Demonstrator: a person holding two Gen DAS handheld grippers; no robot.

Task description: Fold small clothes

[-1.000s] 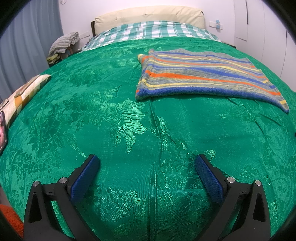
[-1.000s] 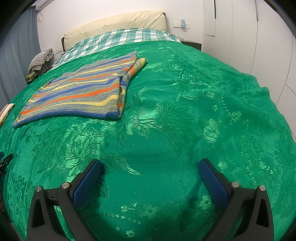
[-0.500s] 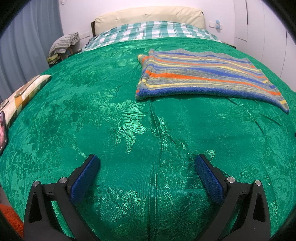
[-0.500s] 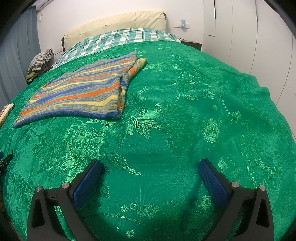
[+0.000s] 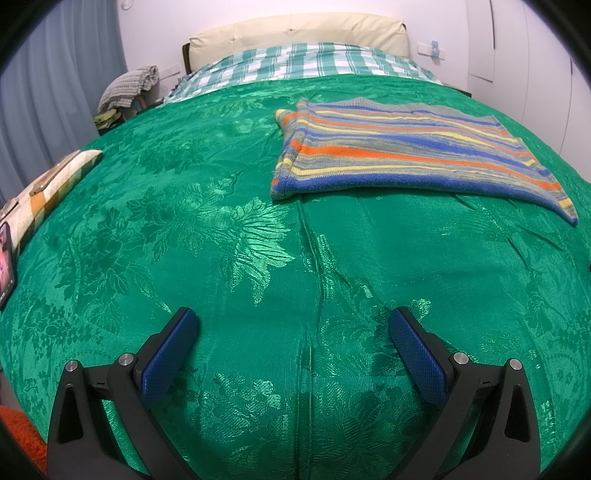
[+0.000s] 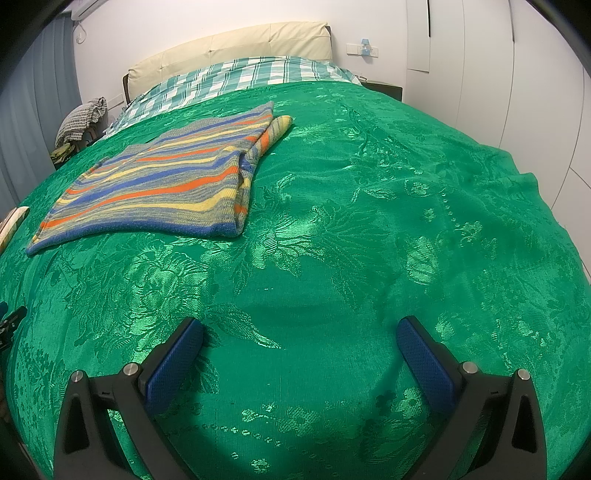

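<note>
Sweater (image 5: 413, 155), striped in blue, orange, yellow and grey, lies flat on the green bedspread (image 5: 221, 240), already doubled over once by the look of the thick folded edge. From the left gripper (image 5: 295, 325) it sits ahead and to the right, well apart; from the right gripper (image 6: 301, 332) the sweater (image 6: 159, 188) sits ahead and to the left, also well apart. So it lies between the two views, roughly centred ahead of the person. Long axis runs side to side across the bed, stripes along it; folded thick end is toward the left gripper's side in the left view, thinner tapering corner toward the right. Neither gripper clearly nearer, hard to call from fisheye. Both grippers have blue pads spread wide, nothing held, hovering low over bare bedspread (image 6: 369, 221). Nothing stands in the way of the reach, only bedspread wrinkles. Likely next step: both reach forward to the near blue hem for another fold. Knit looks soft and thick, may sag or slide on the shiny cover. Around: checked sheet (image 5: 306, 62) and cream headboard (image 5: 295, 31) at the far end, cloth heap (image 5: 129, 86) on a stand far left, patterned pillow (image 5: 48, 184) at left edge, white wardrobe doors (image 6: 480, 74) on the right.
</note>
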